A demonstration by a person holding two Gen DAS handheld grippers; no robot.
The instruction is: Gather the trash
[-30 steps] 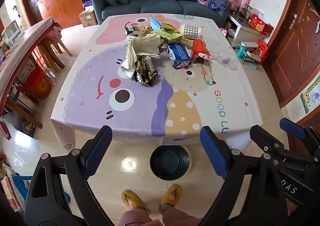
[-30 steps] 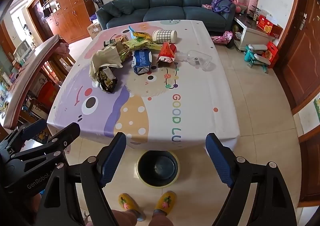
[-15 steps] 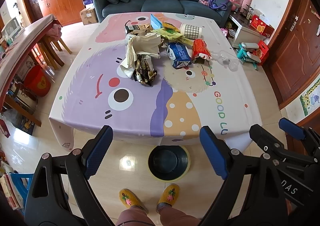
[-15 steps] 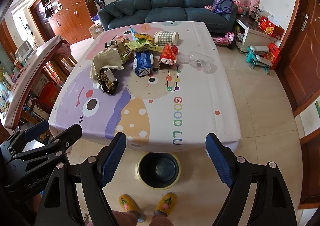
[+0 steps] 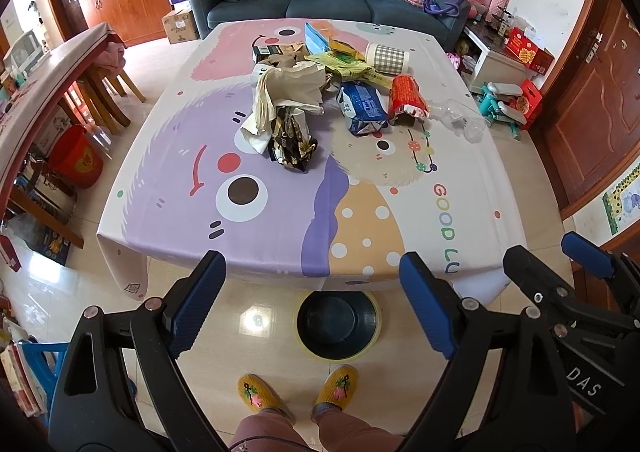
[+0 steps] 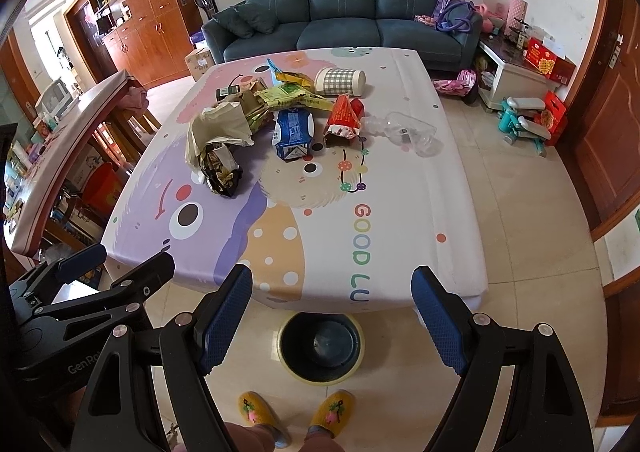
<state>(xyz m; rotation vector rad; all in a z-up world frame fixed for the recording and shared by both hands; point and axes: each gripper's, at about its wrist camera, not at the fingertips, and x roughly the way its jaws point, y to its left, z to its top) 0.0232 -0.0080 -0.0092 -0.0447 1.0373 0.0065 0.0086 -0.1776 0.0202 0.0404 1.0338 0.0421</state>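
Both grippers — left gripper (image 5: 312, 298) and right gripper (image 6: 332, 316) — hang with jaws spread wide and empty above the floor, over a dark bin (image 6: 320, 344). Wrappers and cartons (image 5: 332, 100) lie heaped on the far half of the table (image 5: 280, 220) — well apart from either gripper.

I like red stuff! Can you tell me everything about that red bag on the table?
The red bag is a crinkly, shiny snack packet with yellow print. It lies on its side on the cartoon tablecloth, its torn open end facing the table's near edge. The blue packet lies close along one side, and the clear plastic bottle lies at the other.
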